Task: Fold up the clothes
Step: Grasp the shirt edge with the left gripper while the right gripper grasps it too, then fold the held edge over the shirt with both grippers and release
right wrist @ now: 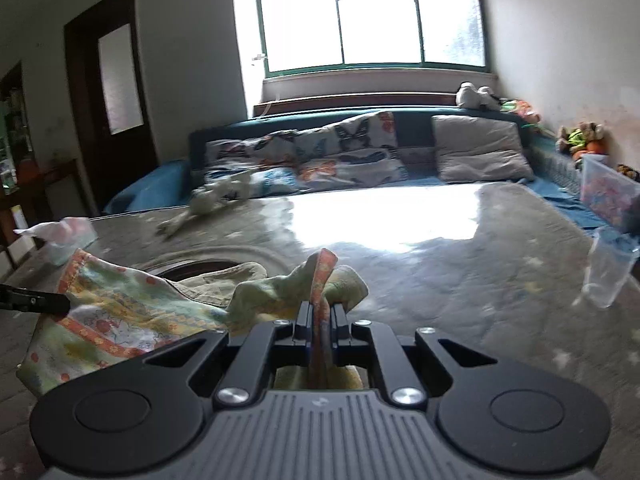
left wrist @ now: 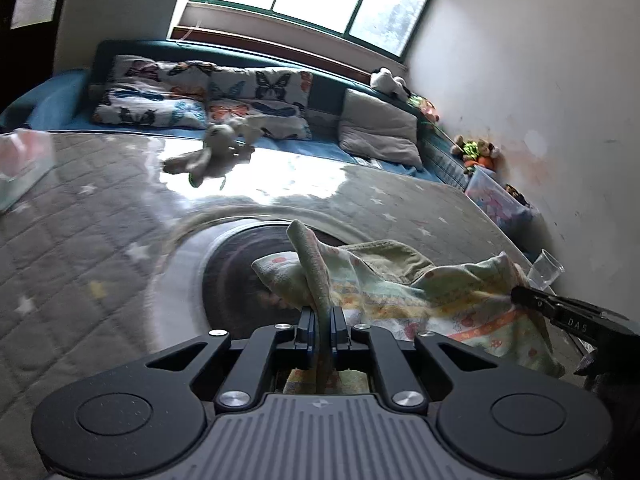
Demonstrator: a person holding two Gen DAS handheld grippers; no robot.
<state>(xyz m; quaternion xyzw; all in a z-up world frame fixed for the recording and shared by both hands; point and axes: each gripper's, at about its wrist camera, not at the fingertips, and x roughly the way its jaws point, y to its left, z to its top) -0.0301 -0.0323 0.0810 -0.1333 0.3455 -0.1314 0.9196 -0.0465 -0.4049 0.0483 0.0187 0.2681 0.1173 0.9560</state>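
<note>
We see the patterned cloth (left wrist: 440, 300), pale green and yellow with orange borders and small red prints, stretched between the two grippers above a glossy table (left wrist: 100, 220) covered in a grey quilted, star-dotted layer. Under the cloth lies an olive-green garment (left wrist: 392, 258), partly showing behind its upper edge, and both sit over a dark round inset (left wrist: 240, 264) in the table top.

Our left gripper (left wrist: 320, 320) has its jaws drawn close together on a bunched fold of the cloth, which rises between the fingers as a narrow upright ridge. Our right gripper (right wrist: 320, 316) is likewise closed tight on another edge, the orange border strip standing up between its fingers. In the left wrist view the right gripper's black fingers enter at the right, gripping the cloth's far corner; in the right wrist view the left gripper's fingers come in from the left edge, touching the cloth.

Near the table's right edge stands a clear plastic cup (right wrist: 608, 268). At the left is a tissue pack (right wrist: 64, 240), and a grey soft toy (right wrist: 208, 200) lies at the far side. Beyond the table runs a blue sofa (right wrist: 152, 196) with butterfly cushions (right wrist: 352, 152) and a grey cushion (right wrist: 480, 148), under a bright window (right wrist: 372, 16)
</note>
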